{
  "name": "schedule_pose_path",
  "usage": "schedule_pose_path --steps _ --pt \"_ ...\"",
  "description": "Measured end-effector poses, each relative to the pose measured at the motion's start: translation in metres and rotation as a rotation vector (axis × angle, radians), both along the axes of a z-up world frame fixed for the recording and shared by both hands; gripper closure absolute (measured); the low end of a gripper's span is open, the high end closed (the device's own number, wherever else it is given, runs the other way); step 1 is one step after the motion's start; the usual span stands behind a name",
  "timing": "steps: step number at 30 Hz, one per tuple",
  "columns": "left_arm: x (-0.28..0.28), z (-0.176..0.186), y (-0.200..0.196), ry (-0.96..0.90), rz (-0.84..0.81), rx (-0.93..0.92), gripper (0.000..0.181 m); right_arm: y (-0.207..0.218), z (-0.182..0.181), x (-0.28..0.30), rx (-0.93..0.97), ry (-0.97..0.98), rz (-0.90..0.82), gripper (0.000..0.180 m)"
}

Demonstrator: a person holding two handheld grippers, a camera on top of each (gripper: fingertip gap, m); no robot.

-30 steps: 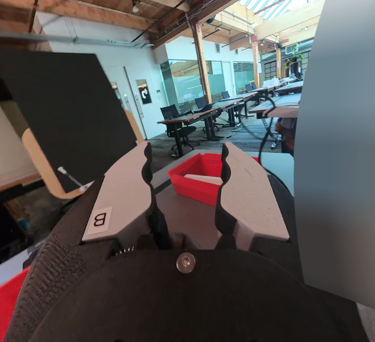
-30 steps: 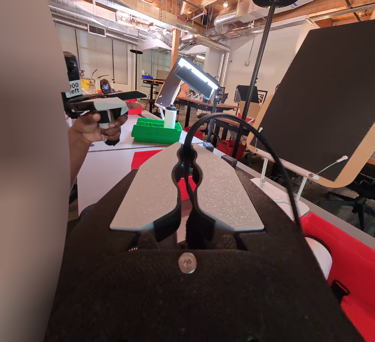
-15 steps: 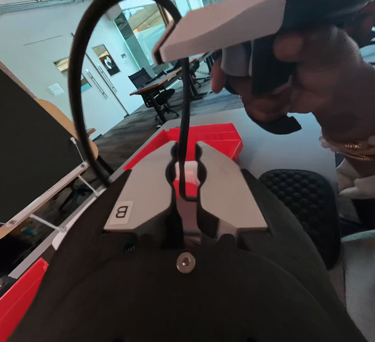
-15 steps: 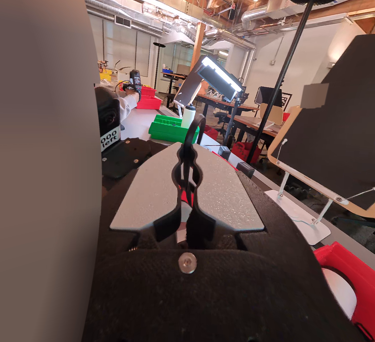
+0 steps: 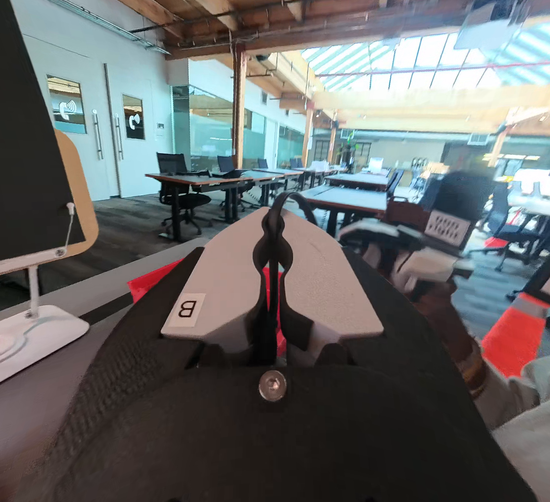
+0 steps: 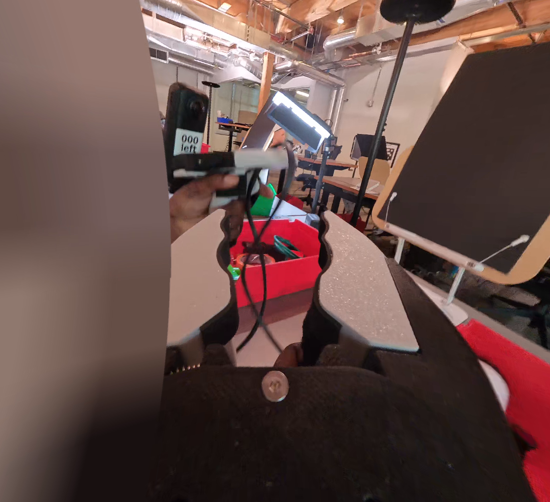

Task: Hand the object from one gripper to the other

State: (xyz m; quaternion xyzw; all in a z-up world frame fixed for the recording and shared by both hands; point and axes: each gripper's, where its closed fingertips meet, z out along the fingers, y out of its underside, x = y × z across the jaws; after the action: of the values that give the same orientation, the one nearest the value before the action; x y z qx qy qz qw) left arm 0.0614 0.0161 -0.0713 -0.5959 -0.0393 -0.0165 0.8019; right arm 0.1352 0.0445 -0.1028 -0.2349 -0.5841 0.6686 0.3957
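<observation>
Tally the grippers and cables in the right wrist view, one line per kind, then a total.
Grippers: 2, the left gripper and the right gripper
Cable: 1
Total: 3

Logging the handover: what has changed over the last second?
The thin black cable passed across: the left gripper closed on it, and the right gripper opened and released it. The red plastic bin stays on the table.
</observation>
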Motion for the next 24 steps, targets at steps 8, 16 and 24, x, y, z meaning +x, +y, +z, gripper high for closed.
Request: schedule_pose_path --steps 8,16,24 --pt "-0.016 0.037 -0.021 -0.122 -0.044 0.132 0.181 -0.049 -0.099 -0.021 0.110 -0.286 0.121 0.132" --pt "-0.011 0.048 -0.027 -0.118 -0.049 0.164 0.180 -0.066 -0.144 -0.073 0.098 -0.390 -0.109 0.122" --pt "-0.009 0.052 -0.034 -0.133 -0.073 0.193 0.181 -0.077 -0.141 -0.087 0.088 -0.360 -0.094 0.170"
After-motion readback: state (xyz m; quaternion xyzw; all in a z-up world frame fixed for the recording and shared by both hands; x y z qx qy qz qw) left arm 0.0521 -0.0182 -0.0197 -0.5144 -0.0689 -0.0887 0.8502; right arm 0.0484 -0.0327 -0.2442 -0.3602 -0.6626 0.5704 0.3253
